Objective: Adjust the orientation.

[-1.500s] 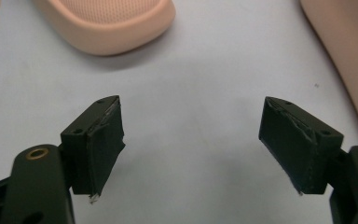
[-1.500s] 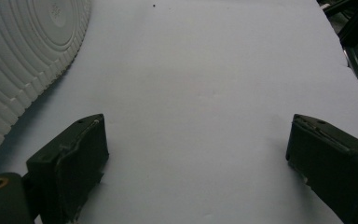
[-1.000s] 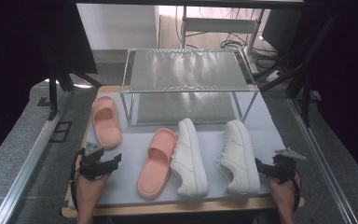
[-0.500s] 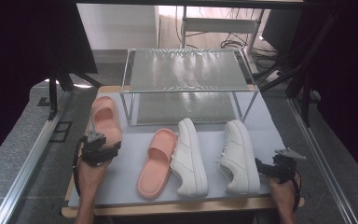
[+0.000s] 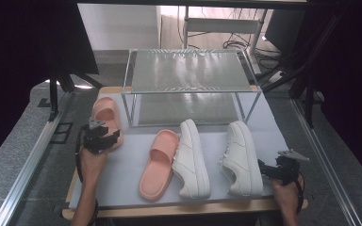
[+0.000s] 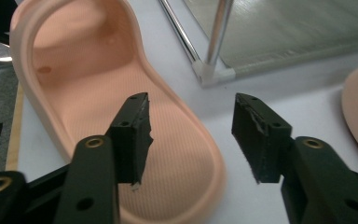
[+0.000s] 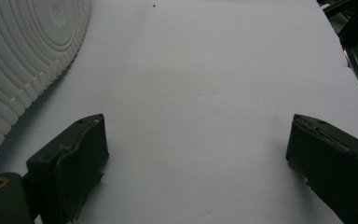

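High view: 2 pink slippers, 2 white sneakers laid on grey mat (image 5: 122, 169) before 2-tier wire rack (image 5: 188, 84). Left gripper (image 5: 104, 137) held at heel of far-left slipper (image 5: 104, 112); right gripper (image 5: 267, 169) parked beside right sneaker (image 5: 239, 157), apart from it.

Left gripper view: jaws spread, straddling slipper side wall (image 6: 193, 126), 1 jaw over footbed, nothing pinched yet. Slipper judged light, soft foam, springy; hold best taken on thick rim wall, firm squeeze tolerated.

Right gripper view: jaws spread wide over bare mat; ribbed sneaker sole (image 7: 23, 56) seen at left.
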{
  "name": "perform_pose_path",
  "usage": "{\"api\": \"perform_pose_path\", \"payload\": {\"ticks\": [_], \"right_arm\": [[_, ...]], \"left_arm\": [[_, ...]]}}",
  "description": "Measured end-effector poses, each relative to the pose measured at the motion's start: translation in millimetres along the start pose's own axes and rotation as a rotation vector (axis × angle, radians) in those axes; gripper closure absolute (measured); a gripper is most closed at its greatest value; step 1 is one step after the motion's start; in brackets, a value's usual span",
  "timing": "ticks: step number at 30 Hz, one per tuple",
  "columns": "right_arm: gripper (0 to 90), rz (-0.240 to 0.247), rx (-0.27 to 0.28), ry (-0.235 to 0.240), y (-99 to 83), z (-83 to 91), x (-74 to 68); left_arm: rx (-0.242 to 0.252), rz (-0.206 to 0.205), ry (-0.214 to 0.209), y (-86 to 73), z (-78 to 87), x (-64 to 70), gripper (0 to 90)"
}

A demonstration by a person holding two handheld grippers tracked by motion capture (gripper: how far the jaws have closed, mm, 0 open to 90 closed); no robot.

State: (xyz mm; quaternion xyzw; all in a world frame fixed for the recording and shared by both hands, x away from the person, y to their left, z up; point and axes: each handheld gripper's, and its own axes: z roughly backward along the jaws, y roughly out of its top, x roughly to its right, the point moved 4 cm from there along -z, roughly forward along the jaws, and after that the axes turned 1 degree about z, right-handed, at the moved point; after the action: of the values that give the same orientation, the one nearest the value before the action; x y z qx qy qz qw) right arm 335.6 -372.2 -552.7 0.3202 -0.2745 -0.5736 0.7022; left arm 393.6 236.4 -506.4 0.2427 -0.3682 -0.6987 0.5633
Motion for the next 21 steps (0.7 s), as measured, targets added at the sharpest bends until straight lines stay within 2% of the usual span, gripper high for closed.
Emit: {"api": "perform_pose_path", "payload": {"ticks": [3, 8, 16, 21], "right_arm": [[5.7, 0.000, 0.000, 0.000, 0.0, 0.0, 0.0], [5.7, 0.002, 0.000, 0.000, -0.1, 0.0, 0.2], [5.7, 0.002, 0.000, 0.000, -0.1, 0.0, 0.2], [5.7, 0.002, 0.000, 0.000, -0.1, 0.0, 0.2]], "left_arm": [[0.008, -0.011, 0.020, 7.1, -7.6, -4.1, 51.7], [0.006, 0.022, 0.037, 19.8, -22.0, -12.5, 56.5], [-0.020, 0.026, 0.068, 30.2, -42.1, -20.3, 62.4], [-0.018, 0.056, 0.083, 35.5, -53.0, -26.6, 67.5]]}}
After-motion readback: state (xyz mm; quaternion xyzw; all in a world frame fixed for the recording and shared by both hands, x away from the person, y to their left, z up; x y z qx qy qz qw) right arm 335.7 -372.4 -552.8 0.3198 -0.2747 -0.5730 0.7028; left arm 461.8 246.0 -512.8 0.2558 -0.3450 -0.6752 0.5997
